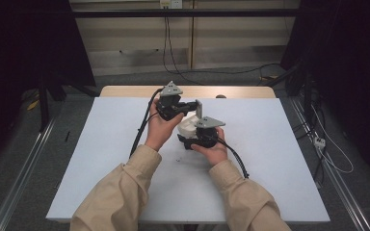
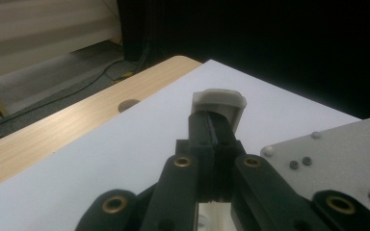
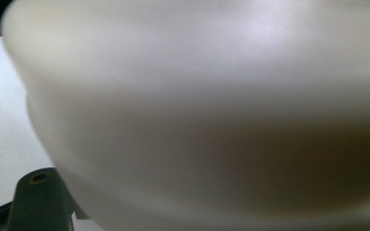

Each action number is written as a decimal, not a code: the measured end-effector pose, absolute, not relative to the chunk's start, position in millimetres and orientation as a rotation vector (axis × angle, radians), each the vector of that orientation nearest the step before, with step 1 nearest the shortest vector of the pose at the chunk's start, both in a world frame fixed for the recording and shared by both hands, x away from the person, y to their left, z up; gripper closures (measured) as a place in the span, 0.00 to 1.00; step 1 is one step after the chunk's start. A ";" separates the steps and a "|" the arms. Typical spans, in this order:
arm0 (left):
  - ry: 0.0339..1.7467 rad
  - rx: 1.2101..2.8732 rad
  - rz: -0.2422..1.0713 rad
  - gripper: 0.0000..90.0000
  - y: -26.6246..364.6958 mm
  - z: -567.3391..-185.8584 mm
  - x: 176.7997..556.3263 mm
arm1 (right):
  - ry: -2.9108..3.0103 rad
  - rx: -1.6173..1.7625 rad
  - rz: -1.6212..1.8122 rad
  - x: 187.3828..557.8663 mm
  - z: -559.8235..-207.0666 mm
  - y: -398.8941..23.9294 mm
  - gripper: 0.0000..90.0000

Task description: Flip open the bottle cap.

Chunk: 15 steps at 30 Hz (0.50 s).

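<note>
**White container held between two grippers at mid-table**

In the high view, a white rounded container (image 1: 189, 126) is seen near the middle of the white-covered table (image 1: 101, 159), between the two hands. The left gripper (image 1: 195, 109) is held just behind it, reaching toward the right, with a small flat grey-white piece (image 1: 199, 109) standing upright at its tip. The right gripper (image 1: 192, 137) is pressed close against the container's near side; whether the container rests on the table or is lifted cannot be told.

In the left gripper view, the fingers (image 2: 203, 139) are seen drawn almost together, clamped on the thin pale piece (image 2: 220, 98), which sticks out past their tips. Bare table and a wooden edge (image 2: 77, 115) lie beyond.

In the right gripper view, a blurred cream-white wall of the container (image 3: 212, 106) is seen very close to the lens. How the right fingers stand cannot be told.

The container is judged to be light, stiff moulded plastic, smooth and likely slippery; a hold at its rim would be safer than on the curved wall. The thin piece looks rigid and is best pinched on its flat faces.
</note>
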<state>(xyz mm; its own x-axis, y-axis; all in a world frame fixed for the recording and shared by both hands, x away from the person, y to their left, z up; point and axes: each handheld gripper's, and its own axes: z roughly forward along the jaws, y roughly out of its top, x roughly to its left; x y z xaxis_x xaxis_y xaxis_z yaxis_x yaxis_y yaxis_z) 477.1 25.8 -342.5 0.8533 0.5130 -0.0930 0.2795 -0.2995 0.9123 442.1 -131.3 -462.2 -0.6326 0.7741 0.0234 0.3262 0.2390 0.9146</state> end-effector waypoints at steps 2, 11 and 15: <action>0.590 1.899 0.255 1.00 24.7 -342.4 478.1 | 2.080 1.007 1.373 442.1 -462.2 -131.3 0.21; 0.585 1.913 0.252 1.00 19.4 -341.9 483.2 | 2.080 1.009 1.372 442.1 -462.2 -131.3 0.21; 0.584 1.913 0.239 1.00 16.9 -342.8 484.8 | 2.079 1.010 1.376 442.4 -462.2 -131.6 0.21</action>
